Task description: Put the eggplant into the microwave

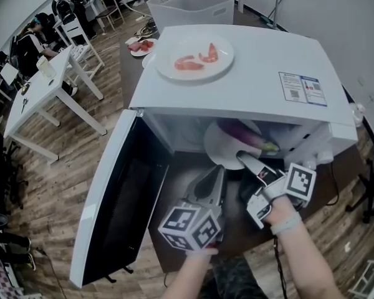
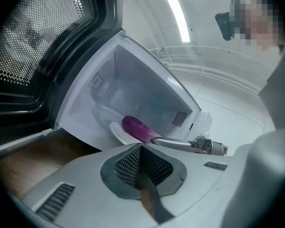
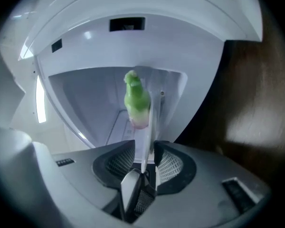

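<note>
Two states are noted: the right gripper [image 3: 145, 156] is held parted, unclamped, about the rim of the plate [image 1: 218, 149], with the eggplant [image 1: 240, 132] laid just ahead inside the microwave [image 1: 255, 67], stem toward the jaws; the left gripper [image 1: 218, 172] is clenched empty, farther back.

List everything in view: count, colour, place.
microwave: one, white, on dark table, door open
inner plate: one, white, inside microwave
eggplant: one, purple, green stem, on inner plate
top plate: one, white, on microwave
shrimp: two, pink, on top plate
small plate: one, white, red food, on table behind microwave
bin: one, white, behind microwave
left claw: one, grey, shut and empty, before the opening
right claw: one, grey, jaws apart around inner plate's rim
</note>
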### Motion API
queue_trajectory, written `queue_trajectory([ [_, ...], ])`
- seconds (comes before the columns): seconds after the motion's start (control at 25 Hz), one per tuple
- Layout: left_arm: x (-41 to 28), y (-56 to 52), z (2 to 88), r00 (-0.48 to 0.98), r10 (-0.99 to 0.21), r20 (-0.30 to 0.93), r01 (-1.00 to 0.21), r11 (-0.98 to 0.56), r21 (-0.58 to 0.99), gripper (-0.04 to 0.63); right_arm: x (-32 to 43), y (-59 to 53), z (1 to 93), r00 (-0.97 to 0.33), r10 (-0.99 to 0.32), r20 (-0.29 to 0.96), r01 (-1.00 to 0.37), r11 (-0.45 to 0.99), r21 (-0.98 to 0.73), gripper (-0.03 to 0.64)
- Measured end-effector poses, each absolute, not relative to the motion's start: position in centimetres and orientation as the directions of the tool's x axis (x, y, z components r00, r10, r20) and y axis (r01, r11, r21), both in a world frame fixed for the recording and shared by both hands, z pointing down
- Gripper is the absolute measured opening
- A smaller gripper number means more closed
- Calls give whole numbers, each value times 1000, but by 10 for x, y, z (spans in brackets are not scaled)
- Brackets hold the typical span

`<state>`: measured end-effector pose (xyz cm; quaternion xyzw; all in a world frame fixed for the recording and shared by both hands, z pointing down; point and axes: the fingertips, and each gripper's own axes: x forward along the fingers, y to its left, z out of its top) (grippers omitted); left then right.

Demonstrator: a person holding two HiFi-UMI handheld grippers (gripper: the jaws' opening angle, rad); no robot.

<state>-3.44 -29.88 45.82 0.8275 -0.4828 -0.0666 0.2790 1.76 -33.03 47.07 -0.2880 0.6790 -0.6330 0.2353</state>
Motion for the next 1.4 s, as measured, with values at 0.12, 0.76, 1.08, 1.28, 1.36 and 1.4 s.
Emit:
queue_trajectory([
  [0.12,-33,-302,455,523,-839,149,-755,-375,537,5,20,-327,469,-735,-676,49,-122,60,-991,118],
  [0.76,2,-305,456,625,-761,174,-709,-460,534,5,8,-342,469,-754,-654,66,-122,41,-992,120],
  [1.08,-4,-317,447,609,-779,147,-708,-451,543,5,9,-336,464,-767,-641,34,-106,74,-992,170],
  [1.28,-10,-324,448,590,-794,144,-711,-427,559,5,14,-334,460,-757,-654,3,-73,79,-994,177],
  [1.36,-12,-326,448,584,-799,142,-713,-421,561,5,16,-331,461,-752,-659,8,-76,75,-994,179],
  [1.4,-13,-327,448,581,-802,142,-713,-417,563,5,18,-329,462,-751,-660,16,-88,75,-993,179],
])
